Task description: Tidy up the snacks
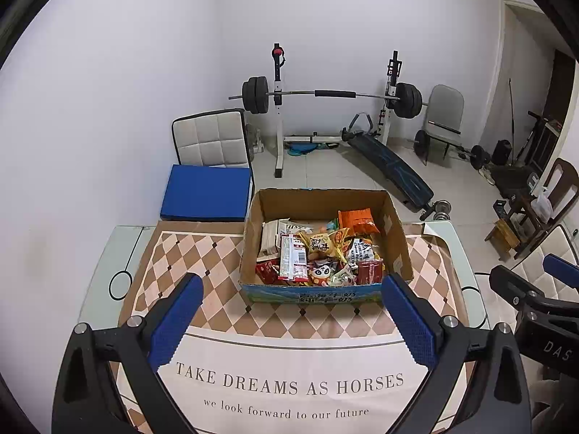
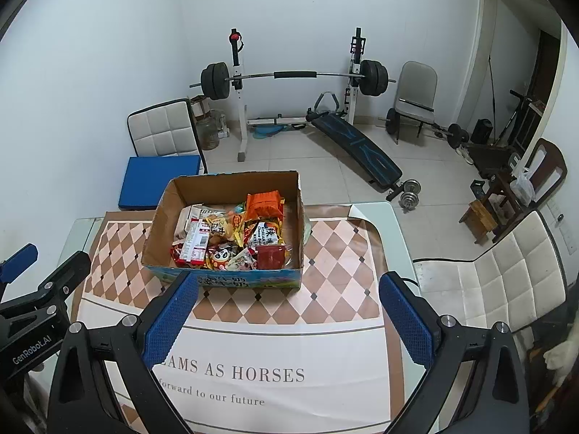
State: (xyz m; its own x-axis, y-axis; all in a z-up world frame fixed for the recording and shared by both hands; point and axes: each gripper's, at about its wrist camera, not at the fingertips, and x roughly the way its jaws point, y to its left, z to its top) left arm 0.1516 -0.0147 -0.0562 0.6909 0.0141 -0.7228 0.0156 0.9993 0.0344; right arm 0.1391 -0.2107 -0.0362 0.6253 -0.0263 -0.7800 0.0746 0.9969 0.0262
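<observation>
Here, a table-top scene at one moment of a snack-sorting job:

Box: one open cardboard box [image 1: 325,291] stands on the far half of the checked cloth [image 1: 202,253], which covers a glass table [image 1: 105,264].

Snacks: every packet in view lies inside the box, heaped loosely and overlapping; none shows on the cloth or the table around it.

Progress: the snacks already sit gathered in the box, which fits a job near its end; the same heap would also fit a jumble waiting to be sorted out of the box. The pictures do not settle which.

Count, packets: roughly a dozen or more, too overlapped for an exact tally. Told apart are one orange bag [image 1: 356,221] at the back, one yellow bag [image 1: 324,245] in the middle, one white-and-red barcoded packet [image 1: 292,259] on the left, one panda packet [image 1: 320,274] at the front, one dark red packet [image 1: 369,271] at front right.

Left gripper [image 1: 291,320]: one, jaws wide apart, holding nothing, hovering over the cloth short of the box's near wall.

Right gripper [image 2: 287,318]: one, jaws likewise spread, empty, just to the right of the left one, near the box's front right corner.

Count, room: one barbell rack [image 1: 325,94], one sit-up bench [image 1: 391,162], one blue mat [image 1: 206,193] behind the table.
</observation>
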